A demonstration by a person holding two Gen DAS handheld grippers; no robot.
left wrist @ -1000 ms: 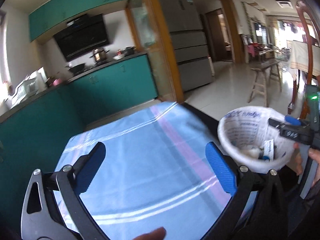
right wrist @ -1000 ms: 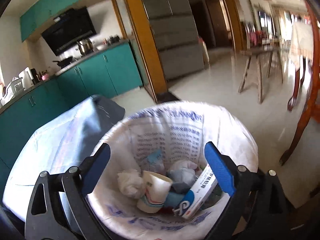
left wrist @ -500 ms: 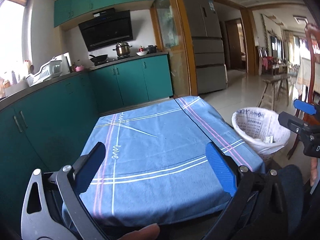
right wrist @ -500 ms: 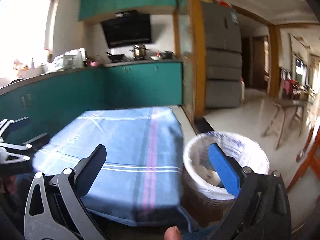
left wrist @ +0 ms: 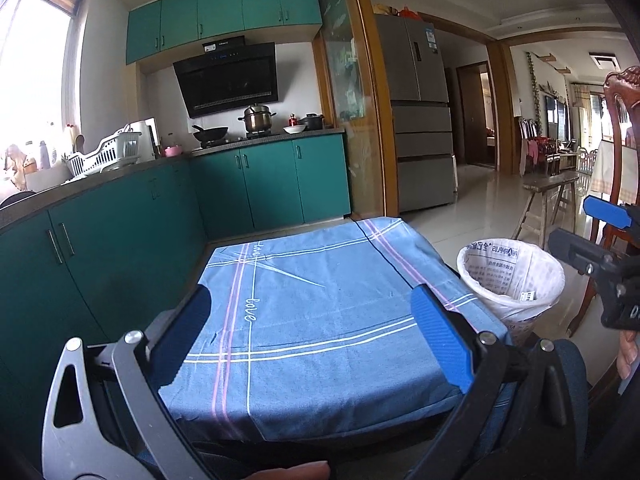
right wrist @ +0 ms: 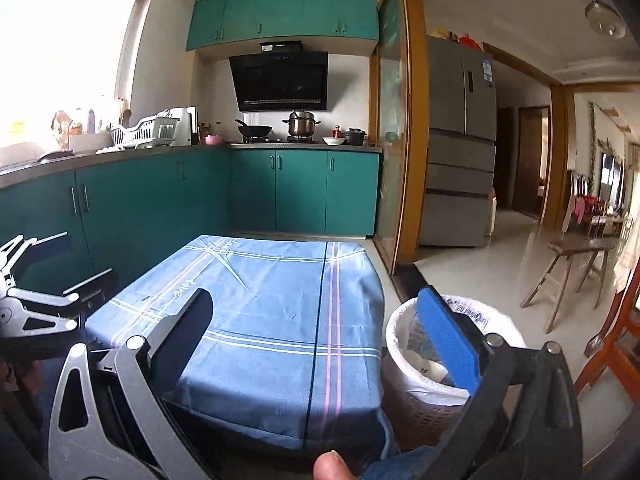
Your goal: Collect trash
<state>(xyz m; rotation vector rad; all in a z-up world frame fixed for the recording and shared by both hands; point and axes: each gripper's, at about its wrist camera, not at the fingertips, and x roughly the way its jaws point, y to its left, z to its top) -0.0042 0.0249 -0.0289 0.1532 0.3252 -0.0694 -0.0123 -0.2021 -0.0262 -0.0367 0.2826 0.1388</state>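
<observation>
A trash basket [left wrist: 512, 276] lined with a white printed bag stands on the floor right of a low table under a blue checked cloth [left wrist: 320, 304]. It also shows in the right wrist view [right wrist: 420, 364], with some trash inside. My left gripper [left wrist: 316, 332] is open and empty, held back over the table's near edge. My right gripper [right wrist: 320, 340] is open and empty, above the table's near right corner beside the basket. The right gripper shows at the left view's right edge [left wrist: 600, 248]. The left gripper shows at the right view's left edge [right wrist: 40, 300].
Teal kitchen cabinets [left wrist: 120, 232] run along the left and back. A grey fridge [left wrist: 420, 128] stands behind an orange door frame. A wooden stool [right wrist: 576, 272] and a red wooden chair [right wrist: 612, 340] stand on the tiled floor at right.
Both grippers have pulled back and up from the basket. The right gripper was over the basket's mouth a second ago and now looks across the table. Both stayed open.
</observation>
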